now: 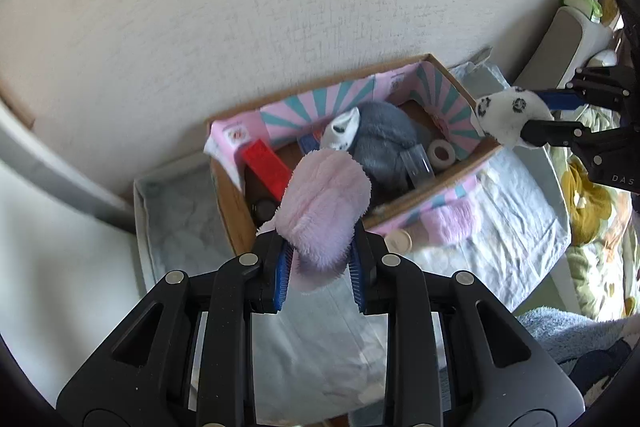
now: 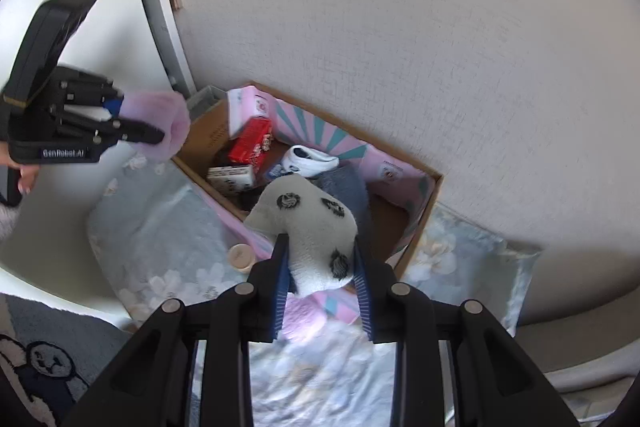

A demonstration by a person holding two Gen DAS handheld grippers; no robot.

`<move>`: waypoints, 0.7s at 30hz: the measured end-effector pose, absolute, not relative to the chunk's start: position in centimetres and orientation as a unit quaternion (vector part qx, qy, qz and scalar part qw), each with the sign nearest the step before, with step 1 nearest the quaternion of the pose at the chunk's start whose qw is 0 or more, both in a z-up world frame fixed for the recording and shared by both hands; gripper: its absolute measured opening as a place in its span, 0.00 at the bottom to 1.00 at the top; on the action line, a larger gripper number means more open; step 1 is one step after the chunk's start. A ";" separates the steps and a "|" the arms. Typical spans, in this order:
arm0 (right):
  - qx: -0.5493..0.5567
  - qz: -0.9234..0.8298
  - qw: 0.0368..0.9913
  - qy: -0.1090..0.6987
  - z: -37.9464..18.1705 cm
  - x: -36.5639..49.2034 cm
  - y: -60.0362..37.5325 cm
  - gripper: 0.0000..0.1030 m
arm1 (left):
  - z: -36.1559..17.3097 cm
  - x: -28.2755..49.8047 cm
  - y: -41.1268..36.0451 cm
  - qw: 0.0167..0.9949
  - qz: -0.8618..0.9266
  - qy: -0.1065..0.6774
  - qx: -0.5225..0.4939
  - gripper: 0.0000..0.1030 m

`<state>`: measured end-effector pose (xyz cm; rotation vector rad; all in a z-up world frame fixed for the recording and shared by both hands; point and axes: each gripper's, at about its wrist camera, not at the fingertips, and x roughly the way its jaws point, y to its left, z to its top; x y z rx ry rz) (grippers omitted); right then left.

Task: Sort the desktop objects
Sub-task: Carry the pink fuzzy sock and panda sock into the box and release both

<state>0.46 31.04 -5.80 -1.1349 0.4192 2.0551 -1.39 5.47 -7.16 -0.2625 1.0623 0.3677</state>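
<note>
My left gripper [image 1: 320,259] is shut on a fluffy pink sock [image 1: 324,211], held above the near edge of an open cardboard box [image 1: 444,75] with pink and teal lining. My right gripper [image 2: 322,275] is shut on a white sock with black spots [image 2: 308,223], held above the box's near side [image 2: 416,243]. Each gripper shows in the other view: the right gripper [image 1: 532,115] at the box's right end, the left gripper [image 2: 160,123] at its left end. Inside the box lie a grey fluffy item [image 1: 380,143], a white sock [image 1: 344,131], a red box [image 1: 266,167] and a tape roll [image 1: 442,153].
The box sits on a pale floral cloth [image 2: 168,227] against a white wall [image 1: 240,7]. A small round cream lid [image 2: 241,255] and another pink fluffy piece [image 1: 454,223] lie on the cloth in front of the box. A patterned blanket [image 1: 592,211] is at the right.
</note>
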 end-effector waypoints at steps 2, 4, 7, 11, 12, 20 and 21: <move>-0.448 0.798 0.366 0.166 -5.7 0.1 31.9 0.27 | -7.3 -0.1 6.1 0.836 0.171 0.508 -0.121 0.21; -0.452 0.795 0.364 0.176 -5.6 -0.3 33.1 0.27 | -7.6 1.2 6.9 0.830 0.168 0.518 -0.119 0.21; -0.460 0.790 0.359 0.187 -5.9 -1.0 34.7 0.27 | -8.4 3.0 7.9 0.826 0.154 0.531 -0.111 0.21; -0.466 0.790 0.350 0.192 -6.7 -2.3 36.7 0.27 | -9.5 4.9 8.5 0.821 0.166 0.539 -0.089 0.22; -0.469 0.789 0.349 0.191 -7.0 -2.6 37.0 0.27 | -9.8 5.4 8.6 0.819 0.168 0.541 -0.085 0.22; -0.497 0.779 0.325 0.203 -9.8 -5.4 39.2 0.27 | -12.2 6.8 10.6 0.809 0.157 0.556 -0.108 0.22; -0.500 0.777 0.323 0.204 -10.0 -5.6 39.4 0.27 | -12.3 6.9 10.6 0.809 0.156 0.557 -0.104 0.22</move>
